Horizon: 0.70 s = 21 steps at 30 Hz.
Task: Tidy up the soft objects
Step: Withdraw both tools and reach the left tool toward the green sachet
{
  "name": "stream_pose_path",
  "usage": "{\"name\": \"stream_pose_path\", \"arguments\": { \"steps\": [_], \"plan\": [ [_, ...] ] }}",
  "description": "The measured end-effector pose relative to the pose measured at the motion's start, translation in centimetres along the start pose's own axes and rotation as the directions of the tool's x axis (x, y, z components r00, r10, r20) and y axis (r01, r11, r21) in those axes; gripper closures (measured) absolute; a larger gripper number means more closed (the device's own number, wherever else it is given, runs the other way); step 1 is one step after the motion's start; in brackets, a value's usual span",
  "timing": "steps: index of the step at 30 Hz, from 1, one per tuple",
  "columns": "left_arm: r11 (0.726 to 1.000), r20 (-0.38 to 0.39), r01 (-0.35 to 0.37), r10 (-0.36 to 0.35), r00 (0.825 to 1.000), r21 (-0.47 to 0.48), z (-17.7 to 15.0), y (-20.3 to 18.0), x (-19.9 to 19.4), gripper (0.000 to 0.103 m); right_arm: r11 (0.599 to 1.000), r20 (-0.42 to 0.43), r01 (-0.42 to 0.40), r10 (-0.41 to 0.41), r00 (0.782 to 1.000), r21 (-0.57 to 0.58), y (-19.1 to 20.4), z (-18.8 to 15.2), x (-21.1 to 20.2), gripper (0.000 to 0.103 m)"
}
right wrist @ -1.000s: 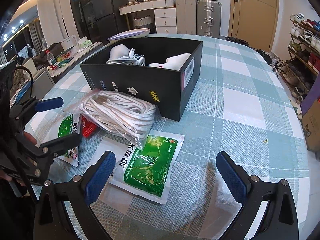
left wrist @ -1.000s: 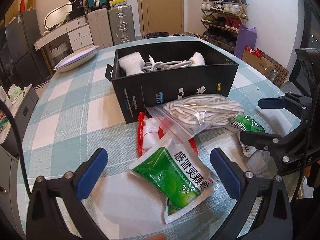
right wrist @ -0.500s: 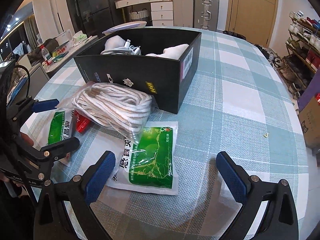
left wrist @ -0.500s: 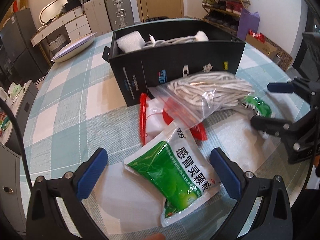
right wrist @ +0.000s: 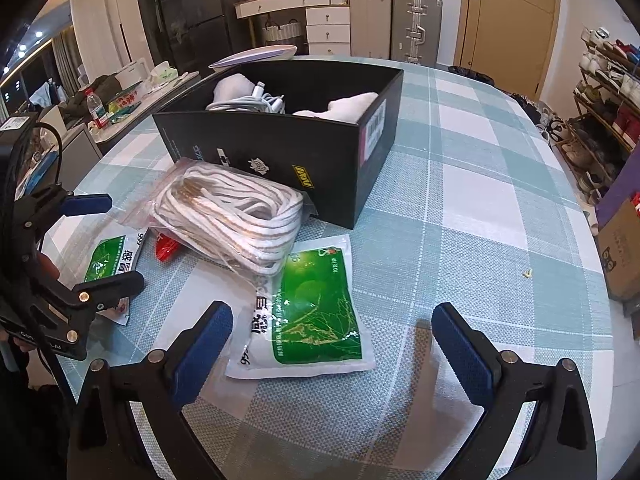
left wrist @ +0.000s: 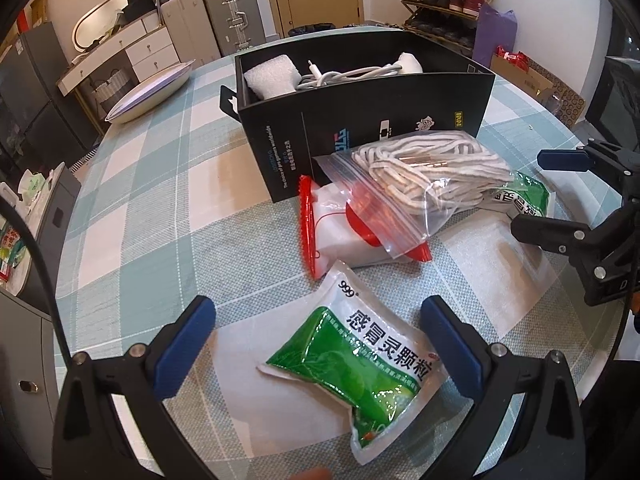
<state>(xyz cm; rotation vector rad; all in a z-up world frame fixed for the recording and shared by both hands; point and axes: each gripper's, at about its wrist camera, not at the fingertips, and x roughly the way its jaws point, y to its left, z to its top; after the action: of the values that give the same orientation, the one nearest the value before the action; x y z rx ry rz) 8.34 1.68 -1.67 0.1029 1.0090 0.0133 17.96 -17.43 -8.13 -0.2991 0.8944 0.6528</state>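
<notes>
A black box (left wrist: 360,120) (right wrist: 280,152) holds white foam and a white cable. In front of it lie a zip bag of white rope (left wrist: 424,176) (right wrist: 232,208), a red-edged white pouch (left wrist: 336,232) and two green medicine sachets. My left gripper (left wrist: 316,344) is open, its jaws on either side of the near sachet (left wrist: 356,364), low over the table. My right gripper (right wrist: 332,344) is open just above the other sachet (right wrist: 312,312), which also shows in the left wrist view (left wrist: 524,196). Each gripper shows in the other's view, the left one (right wrist: 92,240) and the right one (left wrist: 560,196).
The round table has a green-and-white check cloth (right wrist: 460,200). A white oval dish (left wrist: 148,92) sits at the far edge. Suitcases, drawers and a shoe rack stand around the room. A small scrap (right wrist: 528,273) lies on the cloth at right.
Both grippers have moved down and forward over their sachets. The left sachet now lies between the left jaws. Nothing has been gripped.
</notes>
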Motion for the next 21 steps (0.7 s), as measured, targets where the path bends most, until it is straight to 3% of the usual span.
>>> {"name": "stream_pose_path", "arguments": {
  "steps": [2,6,10,21],
  "plan": [
    [1.000,-0.007,0.006,-0.006,1.000,0.002,-0.04,-0.04,0.06,0.000,1.000,0.004,0.003,-0.003,1.000,-0.006,0.09,0.02,0.01,0.013],
    [1.000,-0.021,0.017,-0.017,1.000,0.005,-0.15,-0.03,0.12,0.000,1.000,0.001,0.002,-0.002,1.000,-0.030,0.36,-0.08,-0.03,0.023],
    [0.999,-0.034,0.041,-0.041,0.999,-0.002,-0.19,0.10,0.15,0.000,0.999,-0.001,-0.011,0.011,1.000,-0.053,0.68,-0.18,-0.17,0.043],
    [0.995,-0.055,0.100,-0.100,0.993,-0.013,-0.83,0.63,-0.06,0.001,0.998,-0.001,-0.019,0.019,1.000,-0.062,-0.07,-0.39,-0.58,0.050]
  ]
}}
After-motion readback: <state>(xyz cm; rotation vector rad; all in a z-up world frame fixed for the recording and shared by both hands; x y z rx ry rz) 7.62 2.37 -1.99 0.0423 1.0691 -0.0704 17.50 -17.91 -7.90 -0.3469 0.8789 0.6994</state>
